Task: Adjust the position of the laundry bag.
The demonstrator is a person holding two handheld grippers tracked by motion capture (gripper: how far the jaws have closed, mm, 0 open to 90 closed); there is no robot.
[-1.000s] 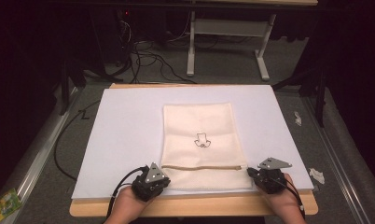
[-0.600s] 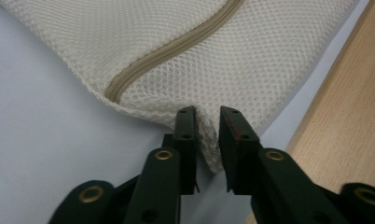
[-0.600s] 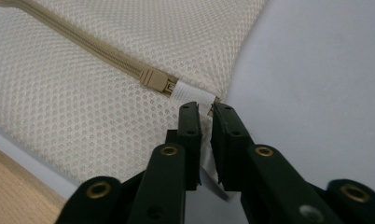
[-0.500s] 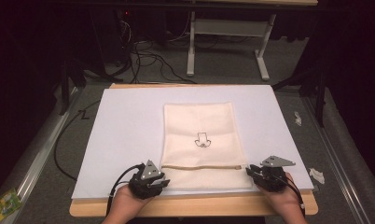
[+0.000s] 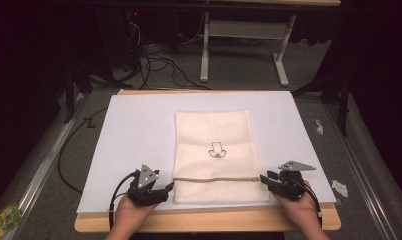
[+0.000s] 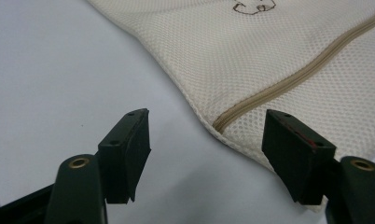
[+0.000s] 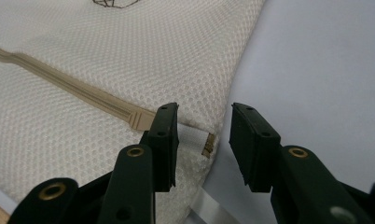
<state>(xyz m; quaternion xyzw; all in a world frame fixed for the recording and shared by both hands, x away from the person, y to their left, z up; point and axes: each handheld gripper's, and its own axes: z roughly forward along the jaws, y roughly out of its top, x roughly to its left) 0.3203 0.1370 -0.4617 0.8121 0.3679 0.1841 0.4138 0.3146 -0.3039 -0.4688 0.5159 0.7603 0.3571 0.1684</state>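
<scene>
Fingers [image 6: 125,156] of my left gripper [image 5: 165,190] stand wide apart and hold nothing; in the left gripper view one jaw lies over the bare white sheet [image 6: 59,70] and the other over the corner of the cream mesh bag [image 6: 288,51], with the end of the tan zipper [image 6: 293,77] between them. From the high view, my left hand [image 5: 134,212] rests at the table's near edge [image 5: 209,220], with the gripper's tips just beside the bag's left border at zipper height. The bag [image 5: 216,150] lies flat near the middle of the white sheet [image 5: 134,135], long side running away from me, a small dark outline print [image 5: 217,150] on its face and the zipper [image 5: 216,179] crossing it near the close end. My right gripper [image 5: 264,178] sits at the bag's right border, level with the zipper, my right hand [image 5: 299,207] behind it. In the right gripper view its jaws are partly open, a narrow gap between them, gripping nothing; the zipper's end and a small tan pull tab [image 7: 208,144] lie in that gap, one jaw over the mesh [image 7: 106,56], the other over the sheet [image 7: 325,70]. On the grey floor at the right lie scraps of white paper [image 5: 340,187]
</scene>
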